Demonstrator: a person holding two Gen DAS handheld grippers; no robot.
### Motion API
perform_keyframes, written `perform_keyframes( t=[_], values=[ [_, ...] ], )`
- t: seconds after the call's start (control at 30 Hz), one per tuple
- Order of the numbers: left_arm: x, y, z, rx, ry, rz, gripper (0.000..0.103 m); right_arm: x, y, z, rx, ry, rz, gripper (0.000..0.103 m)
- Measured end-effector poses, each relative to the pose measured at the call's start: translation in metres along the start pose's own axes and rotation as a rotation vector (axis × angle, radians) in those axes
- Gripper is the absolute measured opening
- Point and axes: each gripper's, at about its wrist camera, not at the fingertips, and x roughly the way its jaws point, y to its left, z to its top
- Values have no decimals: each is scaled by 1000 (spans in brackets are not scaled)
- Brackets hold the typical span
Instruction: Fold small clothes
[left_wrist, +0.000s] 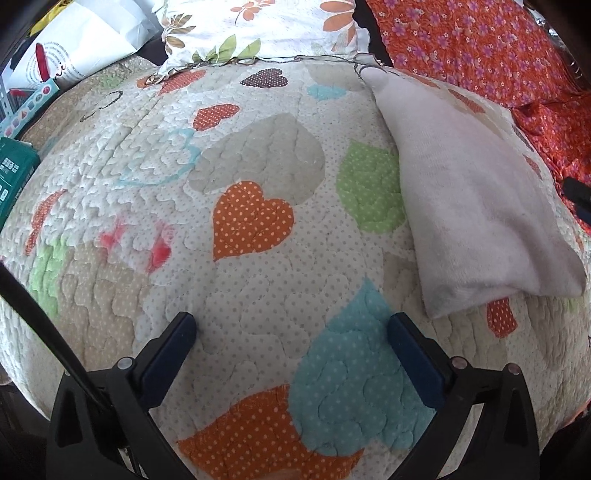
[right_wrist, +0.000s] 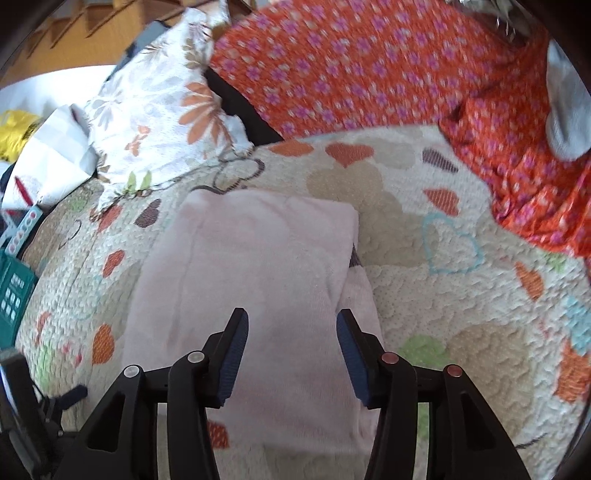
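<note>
A small pale pink garment (right_wrist: 251, 266) lies folded flat on a quilt with coloured hearts (right_wrist: 461, 325). It also shows in the left wrist view (left_wrist: 476, 206) at the right, as a folded wedge. My right gripper (right_wrist: 291, 321) is open and empty, just above the garment's near end, its fingers either side of the cloth. My left gripper (left_wrist: 293, 325) is open and empty over bare quilt (left_wrist: 255, 218), well to the left of the garment. The tip of the right gripper (left_wrist: 578, 195) shows at the right edge of the left wrist view.
An orange floral cloth (right_wrist: 369, 66) lies bunched at the back and right, with a grey sock (right_wrist: 567, 110) on it. A white floral pillow (right_wrist: 155, 118) sits at the back left. A white bag (left_wrist: 88, 40) and a teal box (left_wrist: 14, 177) lie beyond the quilt's left edge.
</note>
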Motion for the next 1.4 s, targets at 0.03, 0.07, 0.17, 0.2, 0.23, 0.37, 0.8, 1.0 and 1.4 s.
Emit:
perform_keyframes(
  t=[0.03,0.07,0.17,0.2,0.23,0.37,0.8,1.0,1.4],
  values=[
    [-3,1,-1,-4,-2,3,103,-9,3,-3,-15,-17,-4,59],
    [-7,2,-2,-11,-9,8,103,-19,5,-6,-29,-34,-6,60],
    [-31,7,-7,-27,-69,22,103,-38,6,-19,-40,-59,-17,64],
    [-43,7,-8,-20,-100,28,103,-42,6,-24,-39,-59,-17,64],
    [-50,8,-9,-15,-120,30,103,-46,6,-30,-38,-56,-17,65],
    [-78,8,-19,3,-208,37,103,-51,5,-49,-30,-29,-19,66],
    [-82,-5,-32,90,-232,54,103,-39,17,-84,-29,55,-29,70],
    [-73,-2,-29,66,-191,39,103,-35,20,-84,-35,61,-32,70],
    [-66,0,-29,51,-169,33,103,-31,26,-84,-52,57,-28,72]
  ],
)
